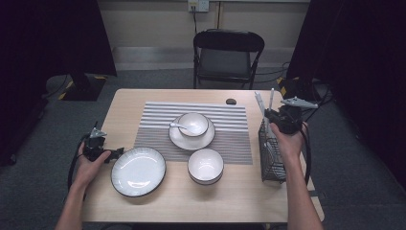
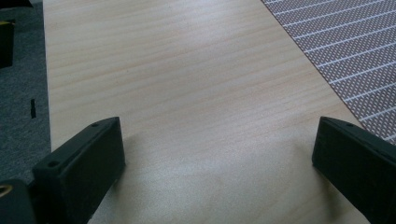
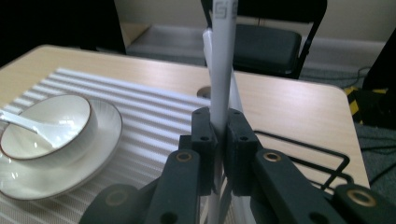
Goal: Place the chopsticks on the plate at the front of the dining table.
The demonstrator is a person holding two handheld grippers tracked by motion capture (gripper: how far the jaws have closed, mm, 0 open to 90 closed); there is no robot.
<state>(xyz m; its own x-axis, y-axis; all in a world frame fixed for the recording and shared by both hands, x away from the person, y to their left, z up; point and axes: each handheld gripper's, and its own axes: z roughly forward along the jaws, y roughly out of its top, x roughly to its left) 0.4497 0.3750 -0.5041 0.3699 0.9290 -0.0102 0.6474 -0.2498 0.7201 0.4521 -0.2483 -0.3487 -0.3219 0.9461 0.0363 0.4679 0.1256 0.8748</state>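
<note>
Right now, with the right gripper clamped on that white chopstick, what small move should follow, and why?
Probably a straight lift. The right gripper is shut on the white chopstick, which stands upright with its lower end in the wire basket; rising straight should clear the rim without snagging.

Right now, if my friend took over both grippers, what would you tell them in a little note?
Right hand-held gripper: shut on a white chopstick standing upright over the wire cutlery basket at the table's right edge; a second white chopstick stands right beside it.
Left hand-held gripper: open, nothing between the jaws, low over bare table beside the empty plate.
Already set: spoon in the small bowl on its saucer, and an empty bowl.
Probably left: lift the chopstick out and lay it by the dishes.
</note>
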